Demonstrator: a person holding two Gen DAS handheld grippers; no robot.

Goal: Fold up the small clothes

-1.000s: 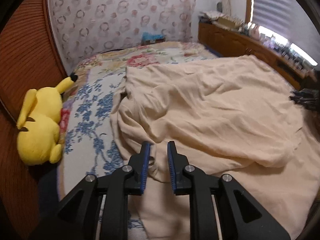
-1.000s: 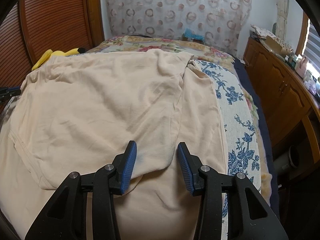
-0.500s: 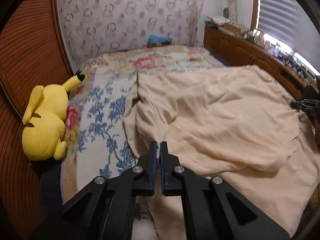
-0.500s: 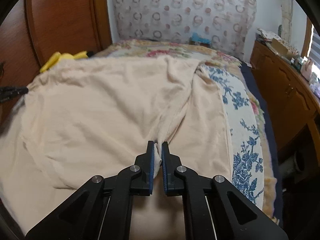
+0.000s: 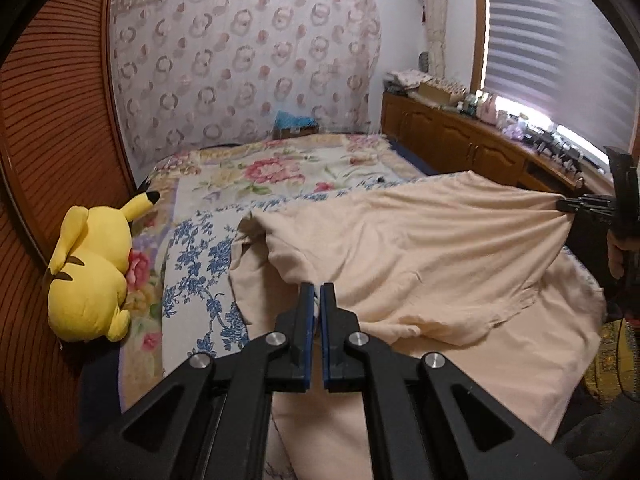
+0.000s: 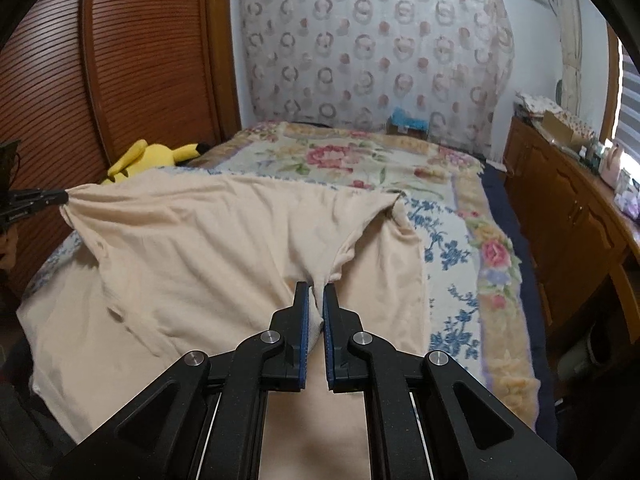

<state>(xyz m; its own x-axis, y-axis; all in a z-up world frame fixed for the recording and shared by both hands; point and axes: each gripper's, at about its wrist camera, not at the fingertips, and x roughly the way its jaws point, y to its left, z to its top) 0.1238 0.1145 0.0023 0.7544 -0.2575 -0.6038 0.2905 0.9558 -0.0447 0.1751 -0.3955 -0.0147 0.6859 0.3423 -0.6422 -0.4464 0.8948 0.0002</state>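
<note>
A cream-coloured garment [image 5: 420, 256] [image 6: 208, 248] lies spread over the bed. My left gripper [image 5: 318, 286] is shut on its near left corner and holds that corner lifted off the bedcover. My right gripper [image 6: 316, 286] is shut on the near right corner, also lifted. Cloth bunches between both pairs of blue pads. The fabric stretches taut between the two grips. In the left wrist view the right gripper [image 5: 576, 204] pinches the cloth at the far right. In the right wrist view the left gripper [image 6: 44, 198] does the same at the far left.
A floral bedcover [image 5: 192, 256] [image 6: 452, 240] lies under the garment. A yellow plush toy [image 5: 88, 276] [image 6: 152, 156] sits at the bed's left edge against a wooden slatted door [image 6: 120, 64]. A wooden cabinet [image 5: 460, 144] [image 6: 560, 208] with clutter runs along the right.
Both grippers closed on the garment's near corners and then rose, pulling the cloth up and taut between them.
</note>
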